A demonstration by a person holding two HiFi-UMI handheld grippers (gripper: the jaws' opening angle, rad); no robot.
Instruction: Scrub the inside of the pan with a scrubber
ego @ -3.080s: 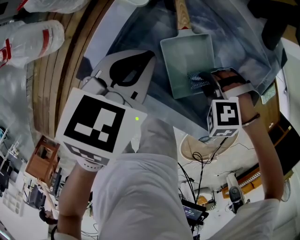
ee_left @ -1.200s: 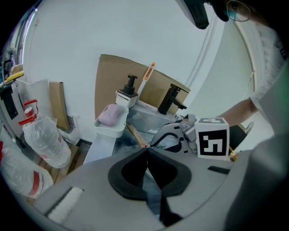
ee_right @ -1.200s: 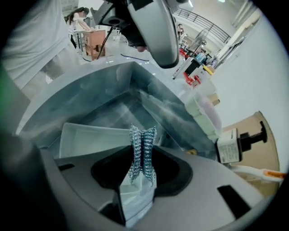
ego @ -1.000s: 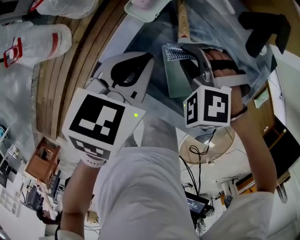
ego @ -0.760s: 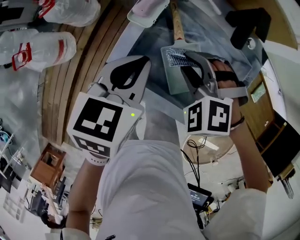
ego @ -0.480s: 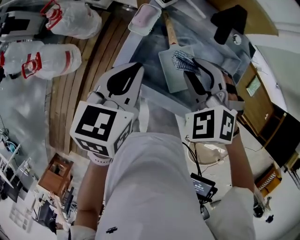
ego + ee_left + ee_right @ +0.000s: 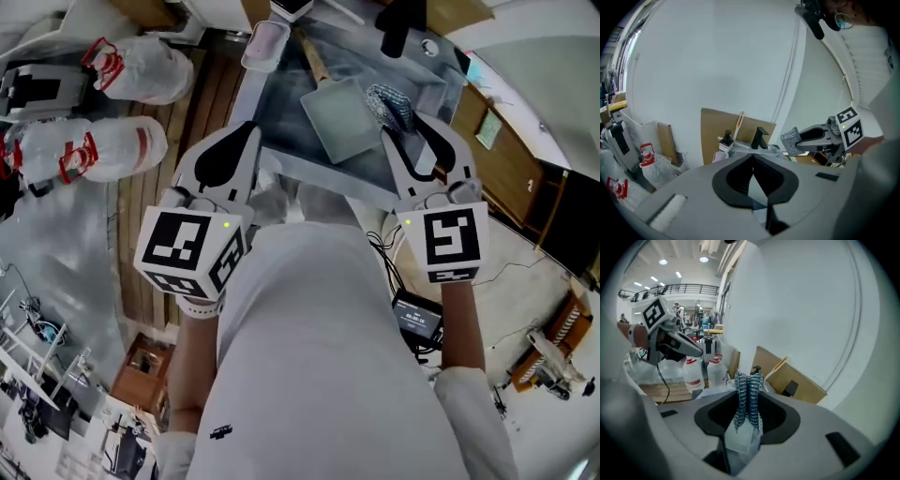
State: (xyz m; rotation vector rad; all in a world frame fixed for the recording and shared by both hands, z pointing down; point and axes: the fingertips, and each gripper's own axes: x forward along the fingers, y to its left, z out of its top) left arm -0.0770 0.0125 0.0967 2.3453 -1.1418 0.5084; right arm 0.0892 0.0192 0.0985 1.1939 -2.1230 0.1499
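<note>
A square grey pan [image 7: 337, 117] with a wooden handle [image 7: 309, 58] lies in the sink [image 7: 281, 103] at the top of the head view. My right gripper [image 7: 405, 124] is shut on a blue-grey mesh scrubber [image 7: 389, 103], held in the air at the pan's right edge. In the right gripper view the scrubber [image 7: 748, 397] stands pinched between the jaws of the right gripper [image 7: 749, 404]. My left gripper [image 7: 246, 133] hangs left of the sink, in front of its near edge. Its jaws are shut with nothing in them in the left gripper view [image 7: 753, 161]. That view also shows the right gripper [image 7: 806, 137] and the scrubber [image 7: 790, 140].
A black faucet [image 7: 401, 23] rises at the sink's back. A small pinkish tray [image 7: 264, 42] sits at its far left corner. Two plastic bottles with red labels [image 7: 98, 150] lie on wooden slats at the left. A cable and a small device [image 7: 417, 314] lie on the floor at the right.
The right gripper has lifted the scrubber out of the pan and drawn back to its right. Both grippers have pulled toward me, and the sink has slid up the head view.
</note>
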